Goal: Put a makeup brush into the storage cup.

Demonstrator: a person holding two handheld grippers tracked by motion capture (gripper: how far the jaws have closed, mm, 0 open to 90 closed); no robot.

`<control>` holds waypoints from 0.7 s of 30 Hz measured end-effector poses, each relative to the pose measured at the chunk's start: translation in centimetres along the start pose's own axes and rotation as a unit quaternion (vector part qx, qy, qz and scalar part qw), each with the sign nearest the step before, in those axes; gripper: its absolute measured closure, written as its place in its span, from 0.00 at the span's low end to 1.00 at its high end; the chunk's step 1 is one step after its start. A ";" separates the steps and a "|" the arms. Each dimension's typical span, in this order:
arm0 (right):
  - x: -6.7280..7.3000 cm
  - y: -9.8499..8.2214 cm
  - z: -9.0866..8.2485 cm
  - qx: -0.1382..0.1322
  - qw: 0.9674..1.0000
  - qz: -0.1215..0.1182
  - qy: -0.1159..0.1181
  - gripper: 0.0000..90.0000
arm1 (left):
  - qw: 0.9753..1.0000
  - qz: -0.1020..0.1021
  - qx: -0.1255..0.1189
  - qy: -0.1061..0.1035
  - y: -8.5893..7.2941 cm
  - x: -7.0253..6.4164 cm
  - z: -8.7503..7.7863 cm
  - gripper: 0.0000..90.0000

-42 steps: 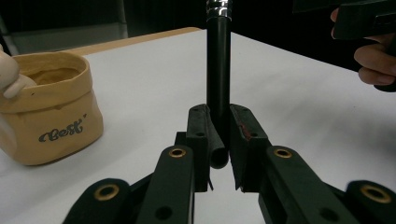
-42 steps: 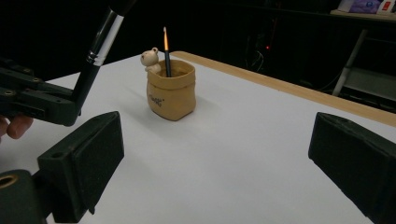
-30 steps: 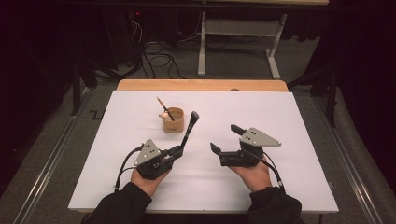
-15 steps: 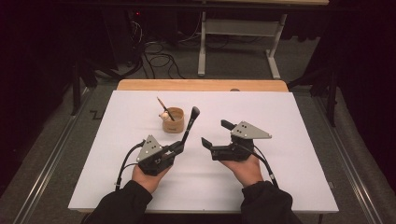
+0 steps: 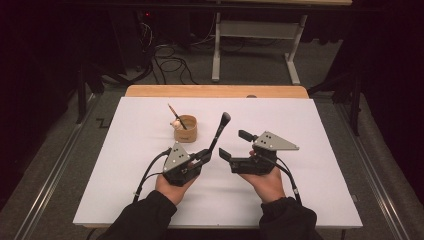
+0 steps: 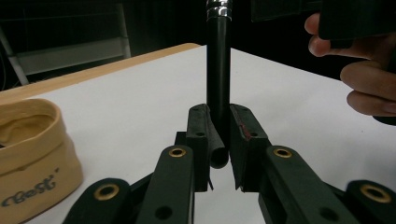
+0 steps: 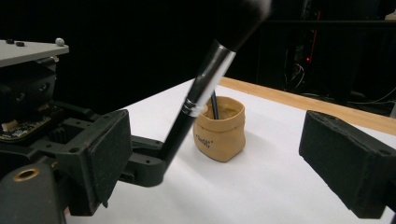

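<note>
High view is looking forward and down from above the person's side, taking in the whole white counter (image 5: 310,200) from some way off. Left gripper view is riding low and close, looking along the left tool (image 6: 218,140) across the counter toward its wooden far edge. Right gripper view is sitting just above the counter, facing the left tool. All three are sharing the tan pouch (image 5: 185,128) and the black brush (image 5: 218,132).

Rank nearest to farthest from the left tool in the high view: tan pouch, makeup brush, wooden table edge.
1. makeup brush: clamped in the left tool, angled up.
2. tan pouch: just beyond, slightly left.
3. wooden table edge: far side.
</note>
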State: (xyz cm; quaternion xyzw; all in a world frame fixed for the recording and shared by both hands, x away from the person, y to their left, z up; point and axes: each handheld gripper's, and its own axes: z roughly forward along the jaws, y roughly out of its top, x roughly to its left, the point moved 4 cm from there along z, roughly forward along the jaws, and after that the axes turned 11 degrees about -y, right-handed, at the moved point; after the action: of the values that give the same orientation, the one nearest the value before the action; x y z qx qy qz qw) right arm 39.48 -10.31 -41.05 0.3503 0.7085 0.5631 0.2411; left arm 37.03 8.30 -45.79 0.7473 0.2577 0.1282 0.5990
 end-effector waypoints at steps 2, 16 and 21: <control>0.0 -0.2 -0.1 0.000 1.000 0.001 0.003 0.13 | 1.000 0.003 -0.001 -0.004 -0.3 -0.1 0.1 0.88; 0.6 -1.6 0.2 0.018 0.999 0.027 0.029 0.19 | 0.999 -0.005 -0.008 -0.033 -1.1 -1.5 0.0 0.88; 0.5 -1.6 0.1 0.018 0.999 0.032 0.037 0.22 | 0.999 -0.006 -0.003 -0.035 -1.3 -1.7 0.4 0.88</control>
State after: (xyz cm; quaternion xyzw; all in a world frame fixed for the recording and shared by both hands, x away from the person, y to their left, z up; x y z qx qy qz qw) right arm 38.83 -10.04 -42.64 0.3561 0.7151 0.5706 0.1903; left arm 35.50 7.25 -46.92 0.7480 0.2403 0.0990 0.6107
